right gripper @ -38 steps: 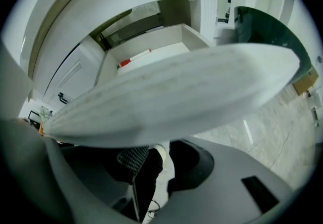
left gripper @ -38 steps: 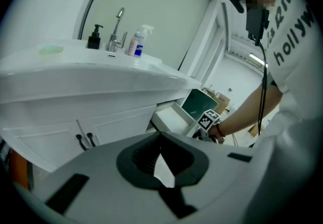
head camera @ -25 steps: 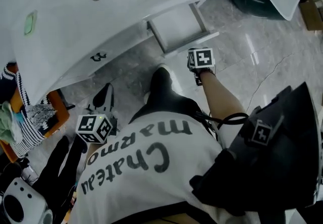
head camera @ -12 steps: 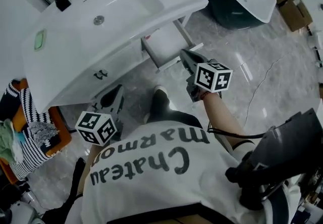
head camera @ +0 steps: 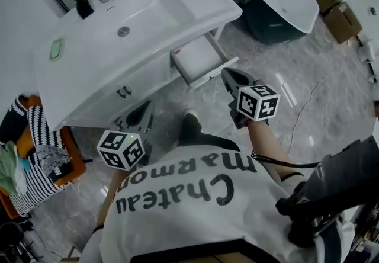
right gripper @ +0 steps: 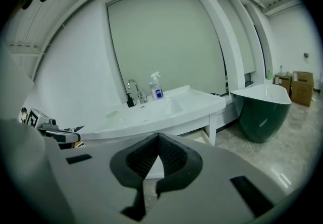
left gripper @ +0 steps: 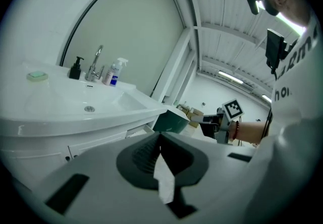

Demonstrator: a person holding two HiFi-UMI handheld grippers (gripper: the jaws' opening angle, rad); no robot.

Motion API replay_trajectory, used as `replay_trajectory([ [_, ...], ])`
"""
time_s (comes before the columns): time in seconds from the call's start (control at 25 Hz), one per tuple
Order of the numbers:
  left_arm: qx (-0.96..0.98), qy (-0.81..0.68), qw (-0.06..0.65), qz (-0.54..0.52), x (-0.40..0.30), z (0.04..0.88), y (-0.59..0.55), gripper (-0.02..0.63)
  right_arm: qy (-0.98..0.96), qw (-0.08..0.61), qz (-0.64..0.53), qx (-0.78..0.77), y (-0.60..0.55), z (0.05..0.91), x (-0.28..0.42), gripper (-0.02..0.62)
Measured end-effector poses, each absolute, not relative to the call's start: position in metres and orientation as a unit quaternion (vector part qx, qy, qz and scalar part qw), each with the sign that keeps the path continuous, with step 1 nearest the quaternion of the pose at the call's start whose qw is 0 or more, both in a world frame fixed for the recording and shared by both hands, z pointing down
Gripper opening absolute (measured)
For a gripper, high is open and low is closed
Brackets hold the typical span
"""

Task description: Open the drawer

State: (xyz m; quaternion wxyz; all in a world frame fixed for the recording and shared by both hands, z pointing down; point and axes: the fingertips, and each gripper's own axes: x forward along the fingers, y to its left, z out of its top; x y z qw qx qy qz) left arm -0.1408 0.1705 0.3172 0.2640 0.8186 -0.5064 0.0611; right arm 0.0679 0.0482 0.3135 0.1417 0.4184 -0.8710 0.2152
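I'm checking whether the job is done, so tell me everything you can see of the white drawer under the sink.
The white rectangular drawer stands pulled well out from the right end of the white vanity cabinet, below the basin. It is a shallow, smooth, painted-looking box with thin side walls and a flat front panel on the person's side. Its pale inside looks empty. It sits level above the grey marble floor, and nothing touches it.

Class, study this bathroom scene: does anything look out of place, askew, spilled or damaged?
Only the drawer under the right end of the white washbasin stands out: it is pulled out over the floor, while the cabinet doors beside it are shut. No spill or damage shows.
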Motion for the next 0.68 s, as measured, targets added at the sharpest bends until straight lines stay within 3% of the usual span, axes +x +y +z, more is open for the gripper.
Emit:
replay_trajectory([
  [0.68,0.811,-0.521,0.258,0.067,-0.151,0.319,0.187,0.009,-0.879,0.152,0.186,0.411,0.058,0.311,0.056,0.009],
])
